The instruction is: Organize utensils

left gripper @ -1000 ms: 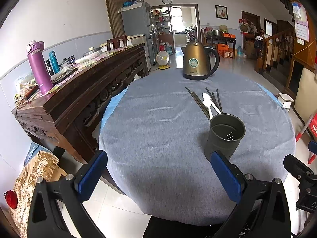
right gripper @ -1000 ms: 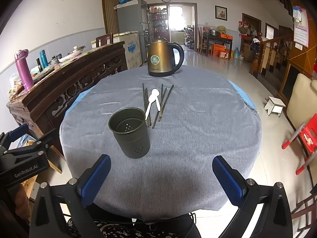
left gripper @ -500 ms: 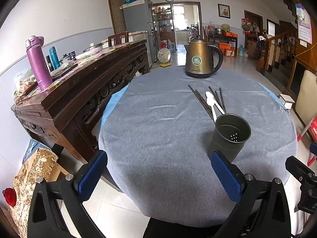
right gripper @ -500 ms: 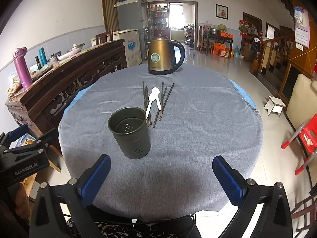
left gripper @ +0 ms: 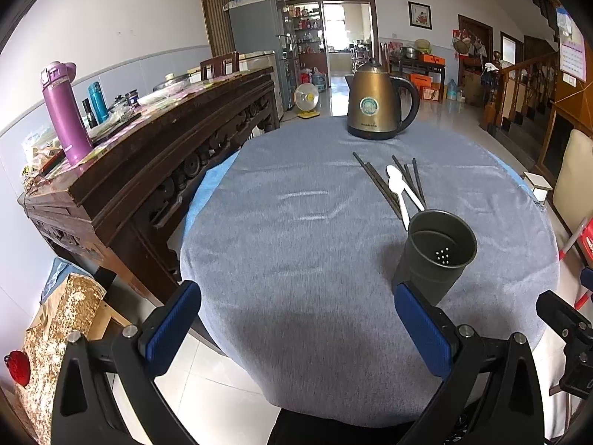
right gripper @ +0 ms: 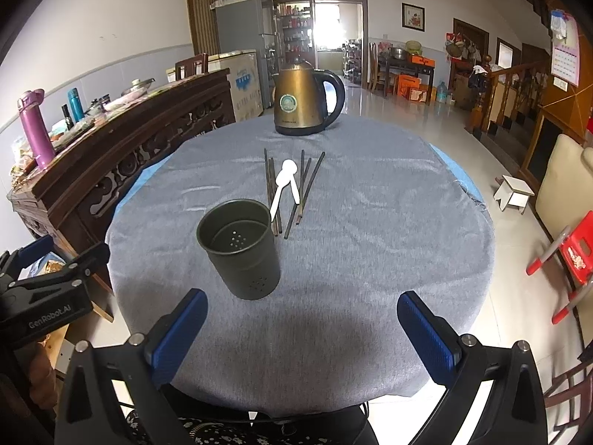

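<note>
A dark green perforated utensil cup (right gripper: 241, 248) (left gripper: 435, 256) stands upright and empty on the round grey-clothed table (right gripper: 370, 252) (left gripper: 296, 259). Just beyond it lie several dark chopsticks (right gripper: 309, 185) (left gripper: 374, 181) and two white plastic spoons (right gripper: 283, 181) (left gripper: 398, 189), flat on the cloth. My right gripper (right gripper: 302, 328) hangs open at the near table edge, the cup a little ahead and left of it. My left gripper (left gripper: 296, 326) is also open, low at the table's near left edge, with the cup by its right finger (left gripper: 420, 326). Nothing is held.
A brass-coloured electric kettle (right gripper: 305, 102) (left gripper: 378, 105) stands at the far side of the table. A carved dark wooden sideboard (left gripper: 155, 155) with bottles runs along the left. A white stool (right gripper: 513, 191) and a red chair (right gripper: 570, 256) are on the floor at the right.
Both grippers have crept slightly forward and the views shifted a little; the cup, chopsticks and spoons have stayed where they were. Both remain open.
</note>
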The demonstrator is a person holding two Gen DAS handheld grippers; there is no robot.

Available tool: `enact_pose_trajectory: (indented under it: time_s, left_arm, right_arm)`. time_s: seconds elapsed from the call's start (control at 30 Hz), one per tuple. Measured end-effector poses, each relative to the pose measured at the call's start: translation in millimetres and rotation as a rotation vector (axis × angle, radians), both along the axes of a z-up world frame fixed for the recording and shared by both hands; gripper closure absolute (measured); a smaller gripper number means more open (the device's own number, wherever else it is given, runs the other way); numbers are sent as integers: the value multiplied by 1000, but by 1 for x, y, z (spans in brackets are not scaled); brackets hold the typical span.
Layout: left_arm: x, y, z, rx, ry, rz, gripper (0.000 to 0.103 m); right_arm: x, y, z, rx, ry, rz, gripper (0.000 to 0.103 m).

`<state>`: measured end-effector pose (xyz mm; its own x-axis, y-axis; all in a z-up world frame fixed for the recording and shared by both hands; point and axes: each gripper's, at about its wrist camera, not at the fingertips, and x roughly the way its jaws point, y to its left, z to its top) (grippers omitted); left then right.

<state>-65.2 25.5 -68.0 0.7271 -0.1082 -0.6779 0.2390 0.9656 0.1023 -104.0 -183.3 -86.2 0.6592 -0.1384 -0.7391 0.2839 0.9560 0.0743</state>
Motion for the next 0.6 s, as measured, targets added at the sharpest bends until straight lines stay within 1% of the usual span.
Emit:
enact_pose_trajectory:
  time_s: [0.2, 0.3, 0.37, 0.43, 0.47, 0.5, 0.57, 0.6]
  left_arm:
    - [11, 2, 0, 3, 5, 6, 0]
    - [32, 4, -2, 13, 15, 14, 0]
    - [43, 4, -3, 15, 21, 17, 0]
    - [75, 3, -5, 26, 35, 32, 0]
    - [78, 3, -6, 26, 37, 33, 0]
    - [103, 0, -7, 19, 56, 36, 0]
    - [123, -6, -9, 19, 72, 41, 0]
    - [152, -17, -14, 21, 99, 45, 0]
  right_arm:
    - [6, -9, 4, -5, -11, -20, 0]
    - [14, -24, 11, -2, -25, -44, 0]
    - [24, -39, 16, 18, -35, -63, 0]
    - [34, -53, 20, 31, -39, -79, 0]
    - [45, -64, 21, 40, -39, -86, 0]
    - [54, -71, 21, 48, -38, -88, 0]
    - [75, -88, 18, 71, -28, -90, 0]
    - [85, -96, 15, 89, -23, -94, 0]
